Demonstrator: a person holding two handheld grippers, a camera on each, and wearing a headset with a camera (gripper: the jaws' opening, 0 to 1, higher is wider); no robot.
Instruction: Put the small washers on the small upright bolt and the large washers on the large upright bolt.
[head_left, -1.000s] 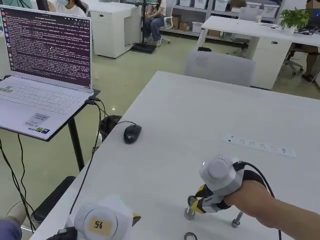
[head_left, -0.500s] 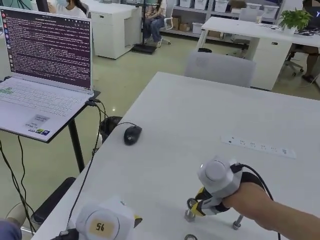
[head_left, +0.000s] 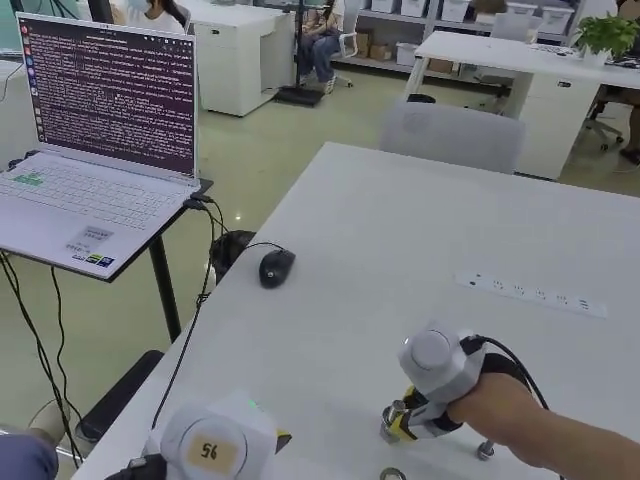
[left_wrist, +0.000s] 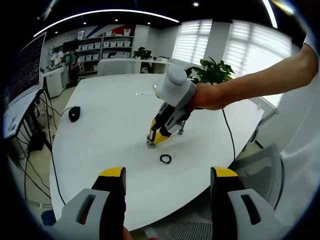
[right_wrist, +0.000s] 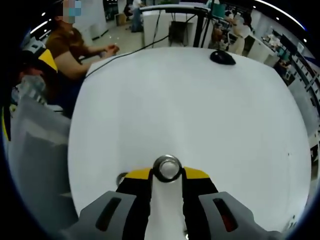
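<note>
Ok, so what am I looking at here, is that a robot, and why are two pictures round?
No robot: a person holds a hand-held tool in each hand. The wide picture comes from a headset camera, the round ones from cameras on each tool. The right tool pinches a washer at the large bolt on the white table. The left tool hangs open, empty. A second washer, a small bolt and a mouse are nearby.

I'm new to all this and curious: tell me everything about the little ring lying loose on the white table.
It is a washer: a flat, dark, metal-looking ring with a round hole. It lies flat on the white table, close to the large upright bolt at the right tool, apart from both. Only the table touches it.
</note>
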